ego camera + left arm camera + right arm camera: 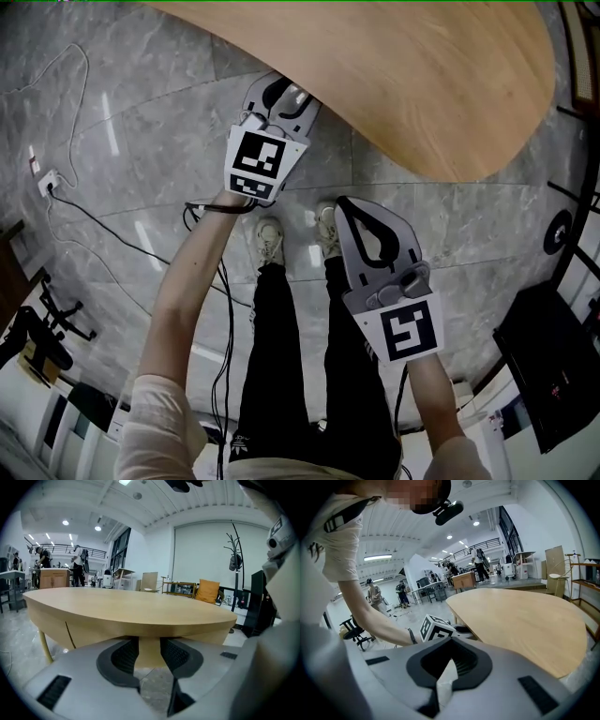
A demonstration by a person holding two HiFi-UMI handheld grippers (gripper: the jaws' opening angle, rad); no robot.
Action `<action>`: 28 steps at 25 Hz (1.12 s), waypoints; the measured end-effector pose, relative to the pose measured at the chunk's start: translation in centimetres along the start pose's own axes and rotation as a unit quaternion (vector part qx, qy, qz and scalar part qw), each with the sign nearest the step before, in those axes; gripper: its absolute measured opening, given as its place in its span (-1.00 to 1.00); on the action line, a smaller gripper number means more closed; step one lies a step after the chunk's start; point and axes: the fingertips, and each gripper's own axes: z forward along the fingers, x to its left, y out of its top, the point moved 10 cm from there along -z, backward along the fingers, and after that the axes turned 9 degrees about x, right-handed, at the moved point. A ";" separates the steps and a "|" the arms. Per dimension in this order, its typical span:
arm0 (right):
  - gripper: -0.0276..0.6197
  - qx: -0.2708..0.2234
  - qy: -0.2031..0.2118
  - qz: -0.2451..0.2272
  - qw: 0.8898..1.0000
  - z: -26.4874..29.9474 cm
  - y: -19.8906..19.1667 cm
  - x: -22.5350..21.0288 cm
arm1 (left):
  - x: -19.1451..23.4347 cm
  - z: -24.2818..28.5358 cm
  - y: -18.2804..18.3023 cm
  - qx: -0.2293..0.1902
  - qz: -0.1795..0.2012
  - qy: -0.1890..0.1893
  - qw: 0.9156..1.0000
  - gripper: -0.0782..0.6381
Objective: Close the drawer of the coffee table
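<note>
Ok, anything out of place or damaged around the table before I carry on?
Nothing spilled or damaged. The coffee table has a bare top, and no drawer visibly sticks out. The one untidy thing: a black cable trails loose across the floor from the power strip toward the person's shoes, possibly a trip hazard.
</note>
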 end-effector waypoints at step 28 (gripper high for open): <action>-0.91 -0.247 -0.072 -0.007 0.966 -21.3 32.0 13.9 | -7.7 -39.0 34.8 -0.129 -0.070 0.223 0.964 -0.76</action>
